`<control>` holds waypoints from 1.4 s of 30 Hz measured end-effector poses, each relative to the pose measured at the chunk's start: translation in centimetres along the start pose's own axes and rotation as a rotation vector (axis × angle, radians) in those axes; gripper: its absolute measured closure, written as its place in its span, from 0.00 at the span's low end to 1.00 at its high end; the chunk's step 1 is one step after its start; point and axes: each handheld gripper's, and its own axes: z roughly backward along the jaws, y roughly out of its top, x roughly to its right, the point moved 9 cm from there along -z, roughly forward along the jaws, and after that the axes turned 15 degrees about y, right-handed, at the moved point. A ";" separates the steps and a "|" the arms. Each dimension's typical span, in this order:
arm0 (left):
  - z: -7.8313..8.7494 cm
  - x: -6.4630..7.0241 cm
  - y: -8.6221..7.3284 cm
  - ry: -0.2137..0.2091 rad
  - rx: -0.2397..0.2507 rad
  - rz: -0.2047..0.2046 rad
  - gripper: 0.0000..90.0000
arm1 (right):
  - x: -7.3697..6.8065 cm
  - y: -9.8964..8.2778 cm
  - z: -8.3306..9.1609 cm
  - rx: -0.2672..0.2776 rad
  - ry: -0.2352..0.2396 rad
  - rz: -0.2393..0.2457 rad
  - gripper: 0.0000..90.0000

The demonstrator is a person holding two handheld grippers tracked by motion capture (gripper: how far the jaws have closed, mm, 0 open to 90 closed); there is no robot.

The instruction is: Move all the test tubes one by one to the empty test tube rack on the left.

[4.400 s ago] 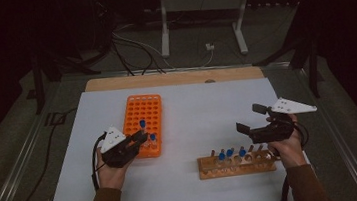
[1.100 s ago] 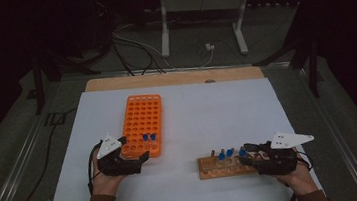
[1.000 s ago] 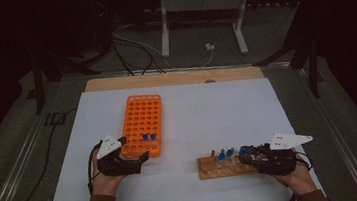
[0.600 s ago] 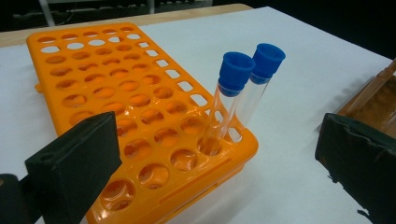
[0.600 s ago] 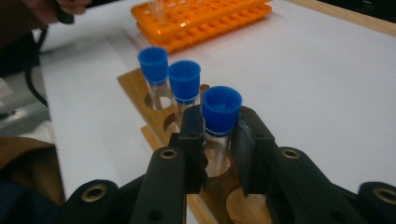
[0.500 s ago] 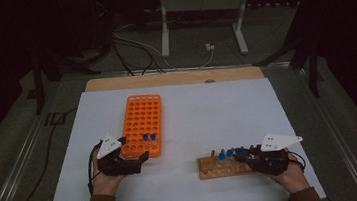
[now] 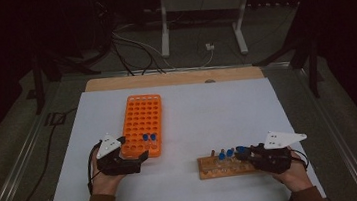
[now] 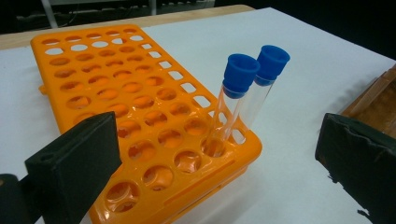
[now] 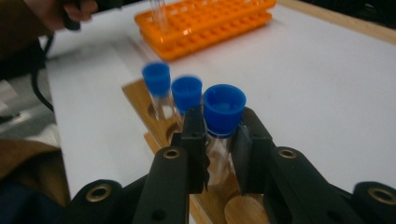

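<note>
My right gripper [image 9: 219,140] is shut on a clear test tube with a blue cap [image 9: 224,109], held just under the cap over the wooden rack [image 9: 140,100]. Two more blue-capped tubes [image 9: 187,93] stand in that rack just beyond it. From above, the right gripper [image 7: 242,155] sits at the right end of the wooden rack [image 7: 211,171]. My left gripper [image 8: 217,135] is open, jaws wide apart, facing the near corner of the orange rack [image 8: 140,116], where two blue-capped tubes [image 8: 240,74] stand. It [image 7: 134,151] rests on the white table beside the orange rack [image 7: 141,119].
The white tabletop [image 7: 218,111] spreads between and behind the two racks. A wooden strip [image 7: 174,78] runs along its far edge. Cables and a metal stand [image 7: 163,26] lie on the floor beyond. The person's sleeve [image 9: 28,28] shows at upper left in the right gripper view.
The right gripper has come down from above the table to the wooden rack and shut on a tube. The left gripper has pulled back slightly from the orange rack and stays open.
</note>
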 end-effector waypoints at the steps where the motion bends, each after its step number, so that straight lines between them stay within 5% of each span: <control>1: 0.0 0.0 0.0 0.000 0.000 -0.001 0.01 | 0.0 0.2 0.2 0.007 0.002 -0.004 0.85; 13: 1.1 0.8 2.1 0.003 0.055 -0.035 0.01 | -0.1 4.0 2.6 0.091 0.034 0.022 0.85; 20: 1.7 2.1 4.1 0.003 0.108 -0.058 0.01 | 0.7 6.8 3.6 0.107 0.005 0.039 0.85; 29: 1.6 3.9 6.8 -0.011 0.145 -0.076 0.01 | 2.1 8.8 0.9 0.104 -0.004 0.009 0.85; 42: -0.4 7.5 9.3 -0.098 0.104 -0.135 0.02 | 2.1 11.9 -3.0 0.095 0.022 0.002 0.84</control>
